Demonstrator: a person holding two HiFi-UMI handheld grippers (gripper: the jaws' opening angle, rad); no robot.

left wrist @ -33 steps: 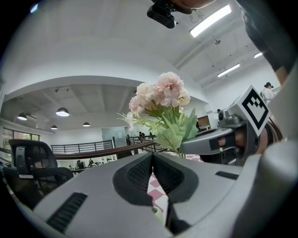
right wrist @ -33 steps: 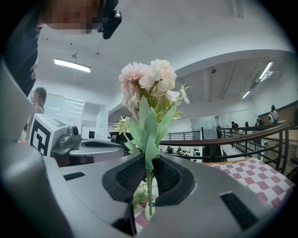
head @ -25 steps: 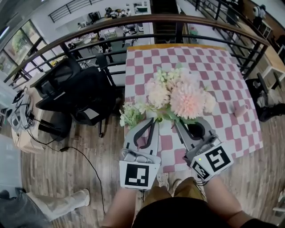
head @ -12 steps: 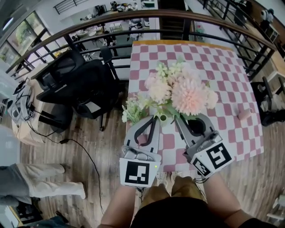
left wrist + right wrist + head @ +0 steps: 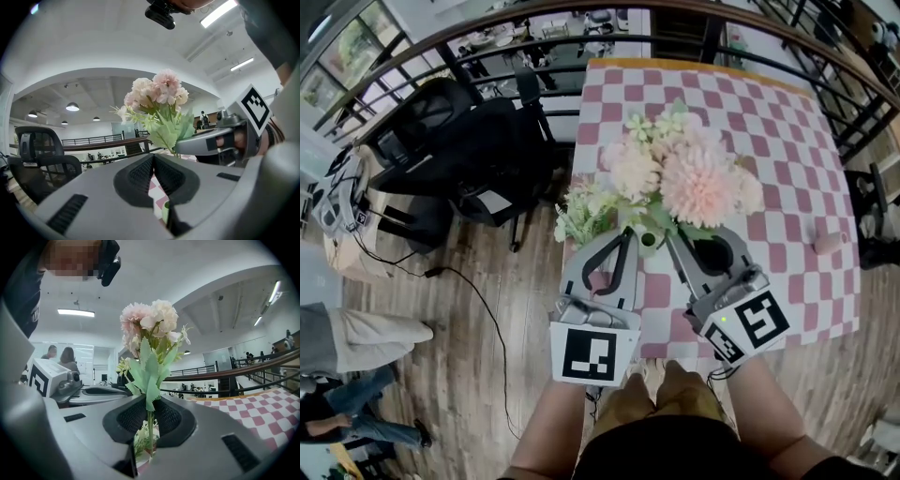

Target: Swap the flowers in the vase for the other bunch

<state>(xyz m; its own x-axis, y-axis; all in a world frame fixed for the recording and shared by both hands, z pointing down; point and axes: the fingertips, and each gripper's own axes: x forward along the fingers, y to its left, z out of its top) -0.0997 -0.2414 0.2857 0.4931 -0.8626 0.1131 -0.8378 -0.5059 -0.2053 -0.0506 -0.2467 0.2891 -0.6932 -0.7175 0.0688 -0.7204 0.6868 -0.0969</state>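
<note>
Fingers (image 5: 171, 420) on the right gripper (image 5: 149, 416) clamp the pink bunch (image 5: 150, 319) low down to hold it upright mid-frame by the vase (image 5: 648, 242); left gripper (image 5: 151, 161) is pressed together, empty.

Counter (image 5: 787, 122) cloth: pink-and-white check, orange edge at 12 o'clock. Bouquet (image 5: 698, 187): pale pink and cream blooms, green leaves. Smaller bunch (image 5: 579, 217) at 9 o'clock of it: white-green. Chair (image 5: 487, 159): black. Floor (image 5: 487, 375): brown wood-grain planks.

The pink-and-white checked surface (image 5: 787, 122) lies mostly open on its right and far sides. 2 obstacles crowd its near-left corner: the pink artificial bouquet (image 5: 698, 183) and the small white-green flower bunch (image 5: 581, 214).
</note>
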